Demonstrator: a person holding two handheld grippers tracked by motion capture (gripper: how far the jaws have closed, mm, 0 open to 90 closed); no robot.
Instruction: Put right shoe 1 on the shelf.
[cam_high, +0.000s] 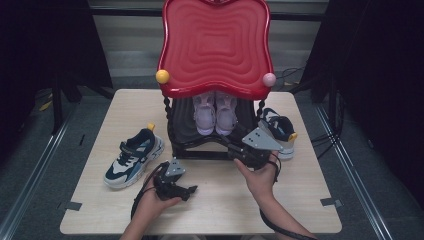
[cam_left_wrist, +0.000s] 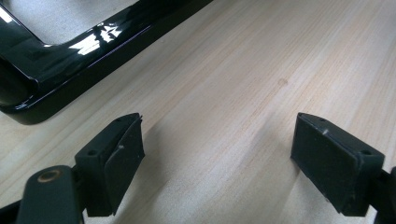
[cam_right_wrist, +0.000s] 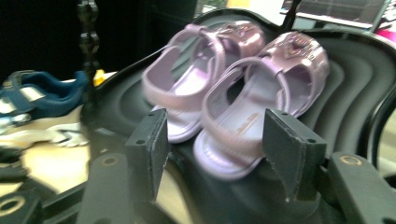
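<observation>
At rack's front, right gripper (cam_high: 239, 150) level, agape

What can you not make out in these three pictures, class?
- High view: the red top shelf hides the fronts of the pink sandals.
- High view: the right sneaker sits partly behind the rack post and right gripper.
- Right gripper view: the blue sneaker is blurred and cut off by the left edge.

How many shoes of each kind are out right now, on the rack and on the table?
Pale purple strappy sandals on the black lower shelf of the rack: 2
Navy-and-white sneakers with yellow heel tabs on the wooden table, left and right of the rack: 2
Total: 4
</observation>
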